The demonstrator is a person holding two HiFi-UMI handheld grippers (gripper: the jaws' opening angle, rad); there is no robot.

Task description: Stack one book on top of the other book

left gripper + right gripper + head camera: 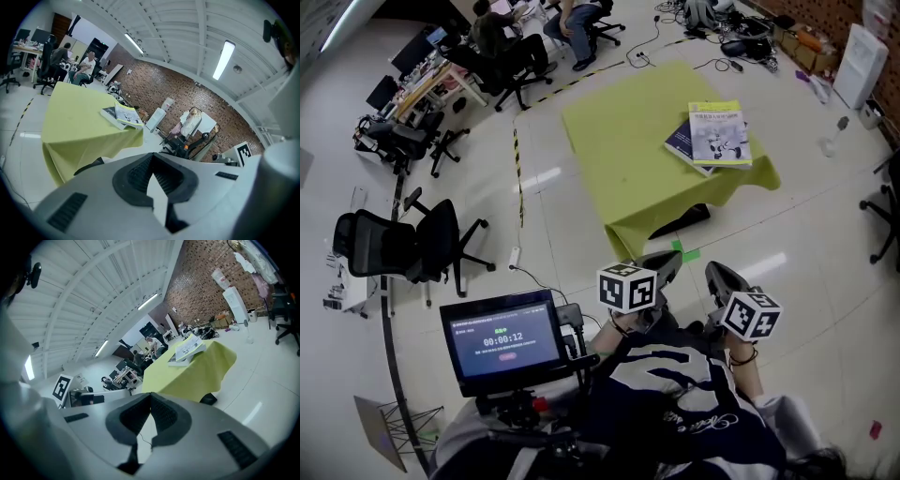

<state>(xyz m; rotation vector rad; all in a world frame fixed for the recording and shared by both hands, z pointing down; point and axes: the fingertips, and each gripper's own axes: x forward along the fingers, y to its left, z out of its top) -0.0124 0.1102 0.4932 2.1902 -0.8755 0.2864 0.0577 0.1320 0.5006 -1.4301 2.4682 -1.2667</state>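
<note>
A yellow-green-covered book [719, 133] lies on top of a dark blue book [681, 141] near the right edge of a table with a yellow-green cloth [619, 150]. Both grippers hover close to the person's body, well short of the table and touching neither book. The left gripper [667, 265] is shut with nothing in it, and so is the right gripper [722, 278]. The left gripper view shows the shut left gripper [152, 161] and the stacked books [127, 115] far off. In the right gripper view, the shut right gripper [151, 401] points toward the same books [188, 348].
A black office chair [412, 244] stands at the left, and a small monitor [504, 339] is mounted in front of the person. Yellow-black tape [517, 173] runs along the floor beside the table. A dark object [680, 222] lies under the cloth. People [502, 37] sit at desks behind.
</note>
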